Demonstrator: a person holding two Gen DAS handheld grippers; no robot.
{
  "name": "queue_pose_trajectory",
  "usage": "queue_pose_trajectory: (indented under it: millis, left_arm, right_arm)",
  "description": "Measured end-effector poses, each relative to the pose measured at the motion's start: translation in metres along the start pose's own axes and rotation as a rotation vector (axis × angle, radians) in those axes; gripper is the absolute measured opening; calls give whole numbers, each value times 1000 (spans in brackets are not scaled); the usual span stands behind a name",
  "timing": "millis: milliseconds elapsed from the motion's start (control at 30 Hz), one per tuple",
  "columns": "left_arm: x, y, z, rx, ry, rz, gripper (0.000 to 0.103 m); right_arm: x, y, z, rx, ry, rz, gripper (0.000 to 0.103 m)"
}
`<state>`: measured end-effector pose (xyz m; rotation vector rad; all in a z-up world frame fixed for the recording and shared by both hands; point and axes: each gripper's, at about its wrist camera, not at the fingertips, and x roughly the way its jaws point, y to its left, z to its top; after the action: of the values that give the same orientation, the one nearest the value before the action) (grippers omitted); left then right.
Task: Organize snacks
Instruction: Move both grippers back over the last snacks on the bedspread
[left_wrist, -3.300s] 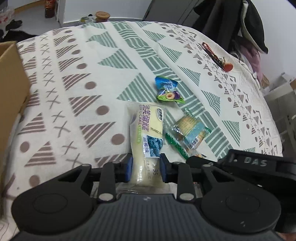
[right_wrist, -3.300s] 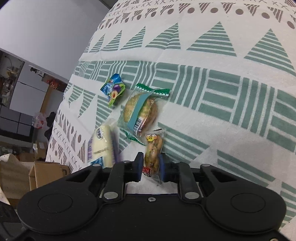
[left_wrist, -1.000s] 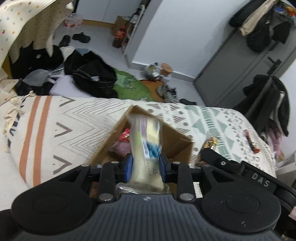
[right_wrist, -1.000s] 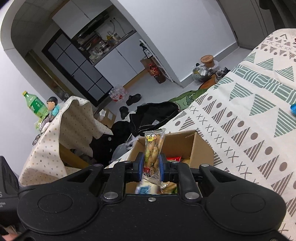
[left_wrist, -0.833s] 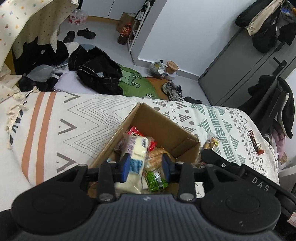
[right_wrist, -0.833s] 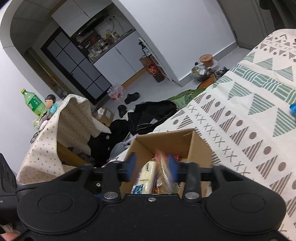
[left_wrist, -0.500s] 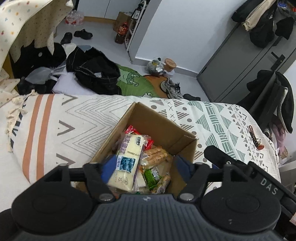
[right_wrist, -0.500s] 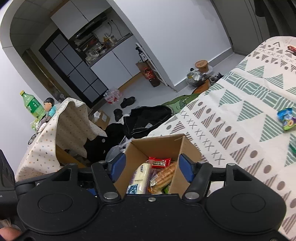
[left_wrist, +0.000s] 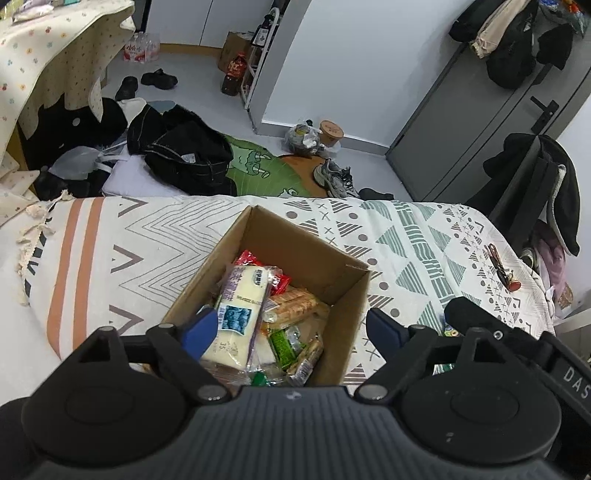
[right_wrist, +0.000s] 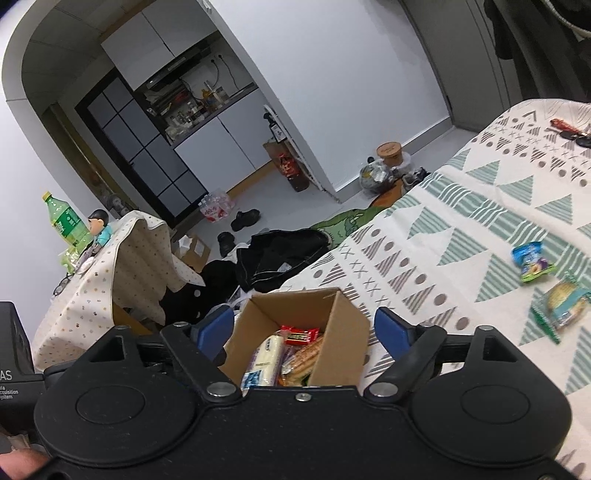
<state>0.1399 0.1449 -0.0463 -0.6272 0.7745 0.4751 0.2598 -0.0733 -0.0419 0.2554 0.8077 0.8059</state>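
Both grippers hang over the open cardboard box (left_wrist: 354, 295), which sits on the patterned bedspread (left_wrist: 155, 236) in the lower middle of the left wrist view. The left gripper (left_wrist: 291, 330) has its blue-tipped jaws spread wide, one at each side of the box's opening, and nothing between them. The right gripper (right_wrist: 304, 326) is just as wide apart and empty, its jaws framing the same box (right_wrist: 347, 350) near the bottom centre of its view. Inside the box a pale cake packet (left_wrist: 242, 306) with a blue label lies on top of the heap at the left, beside a packet of biscuits (left_wrist: 291, 304) and a red wrapper (left_wrist: 280, 284) behind them; green and brown wrappers fill the near corner. At the right edge of the right wrist view, two snacks lie loose on the bedspread, well apart from the box: a blue-and-green candy packet (right_wrist: 532, 263) and, just below it, a clear-wrapped cake (right_wrist: 563, 306) with green trim.
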Motion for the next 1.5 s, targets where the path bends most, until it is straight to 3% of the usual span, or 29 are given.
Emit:
queue_pose_trajectory:
  millis: [533,1100,1500]
  left_arm:
    - [-10,-43,-11,72,-45,-18,102]
    - [7,-98,-16,137,-31,-54,102]
    - [48,-122,-27,135,13,-94,102]
  right_arm:
    - [-39,-38,14,28,5,-83,97]
    - [-66,-99,29,118,-4,-139,100]
    - [-52,-150,28,246,-3,-237,97]
